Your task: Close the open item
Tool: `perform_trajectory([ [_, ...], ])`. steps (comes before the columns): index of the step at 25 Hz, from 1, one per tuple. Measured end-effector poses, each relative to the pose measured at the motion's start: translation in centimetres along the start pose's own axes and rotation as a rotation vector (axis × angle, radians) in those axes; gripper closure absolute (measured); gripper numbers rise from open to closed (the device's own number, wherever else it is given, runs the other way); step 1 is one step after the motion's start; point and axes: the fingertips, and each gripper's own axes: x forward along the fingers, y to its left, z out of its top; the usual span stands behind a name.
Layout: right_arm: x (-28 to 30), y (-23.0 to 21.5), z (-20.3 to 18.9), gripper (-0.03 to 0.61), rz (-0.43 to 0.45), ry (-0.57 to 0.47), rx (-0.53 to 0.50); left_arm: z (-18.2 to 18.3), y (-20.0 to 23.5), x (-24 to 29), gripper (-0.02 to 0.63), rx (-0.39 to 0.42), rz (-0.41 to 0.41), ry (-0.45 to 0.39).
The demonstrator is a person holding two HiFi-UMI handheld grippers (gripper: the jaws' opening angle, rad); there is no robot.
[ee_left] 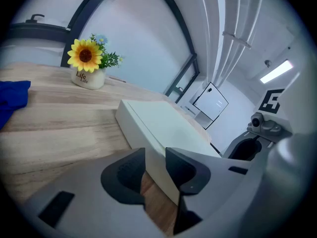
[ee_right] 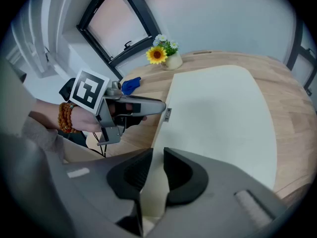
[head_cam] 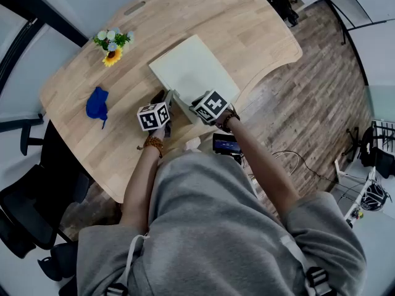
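A flat white box (head_cam: 194,73) lies on the wooden table (head_cam: 117,147), its lid down level on it. My left gripper (head_cam: 168,98) is at the box's near left corner. In the left gripper view the box (ee_left: 163,125) has that corner between the jaws of the left gripper (ee_left: 155,155), and both pads touch it. My right gripper (head_cam: 188,106) meets the near edge just to the right. In the right gripper view the lid (ee_right: 223,113) spreads ahead, and its thin front edge fills the narrow gap of the right gripper (ee_right: 157,160).
A small pot of flowers with a sunflower (head_cam: 112,45) stands at the table's far left. A blue cloth (head_cam: 97,103) lies left of the grippers. The table's front edge runs close under my hands, and dark chairs (head_cam: 31,208) stand at the lower left.
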Motion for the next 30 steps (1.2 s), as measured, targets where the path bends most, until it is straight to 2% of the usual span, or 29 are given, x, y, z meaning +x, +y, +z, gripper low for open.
perform_trajectory([
  [19,1.9,-0.1,-0.1,0.495,-0.003,0.060,-0.002,-0.1,0.2,0.1,0.483,-0.029,-0.011,-0.001],
  [24,2.2,-0.1,-0.1,0.492,0.006,0.068,0.001,0.6,-1.0,0.3,0.474,-0.030,-0.053,-0.014],
  [27,2.3,-0.1,0.0,0.492,0.006,0.068,0.003,0.5,-0.9,0.8,0.468,-0.023,-0.032,0.004],
  [30,2.3,0.0,0.0,0.489,0.007,0.065,0.003,0.1,-0.5,1.0,0.454,-0.049,-0.017,0.026],
])
